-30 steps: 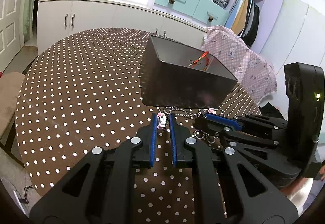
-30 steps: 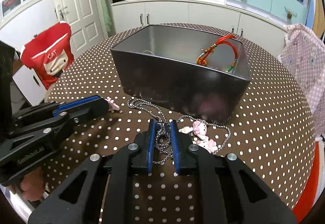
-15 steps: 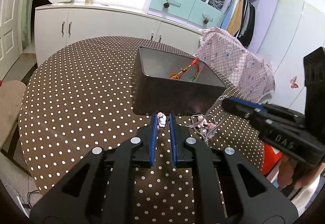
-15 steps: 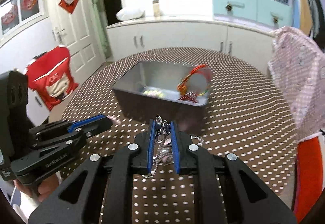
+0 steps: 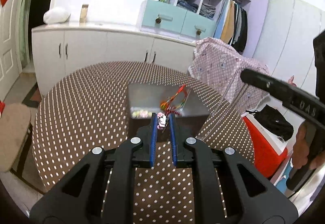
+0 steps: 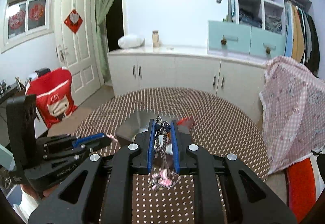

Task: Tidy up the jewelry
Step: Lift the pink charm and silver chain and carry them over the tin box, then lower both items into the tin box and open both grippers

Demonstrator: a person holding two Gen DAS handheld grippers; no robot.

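Observation:
A silver chain necklace [image 6: 161, 142] with pink charms [image 6: 163, 177] hangs in the air, clear of the brown polka-dot table [image 5: 81, 112]. My right gripper [image 6: 161, 124] is shut on the chain, and the charms dangle blurred below its fingers. Shut on one pink charm [image 5: 161, 121] at the necklace's other end is my left gripper [image 5: 162, 120]. Beyond and below both stands the open metal box [image 5: 142, 98], holding a red cord bracelet [image 5: 176, 96] and pastel beads [image 5: 140, 114]. The left gripper [image 6: 105, 139] shows at the lower left of the right wrist view.
A pink checked cloth [image 6: 292, 106] drapes a chair at the table's right. A red bag [image 6: 52, 98] hangs on a chair at the left. White cabinets [image 6: 172, 73] run behind the table. A red and white box [image 5: 268, 153] sits low on the right.
Both grippers have risen, lifting the necklace off the table. The box, close in front a second ago, now lies lower and farther off with its inside in view.

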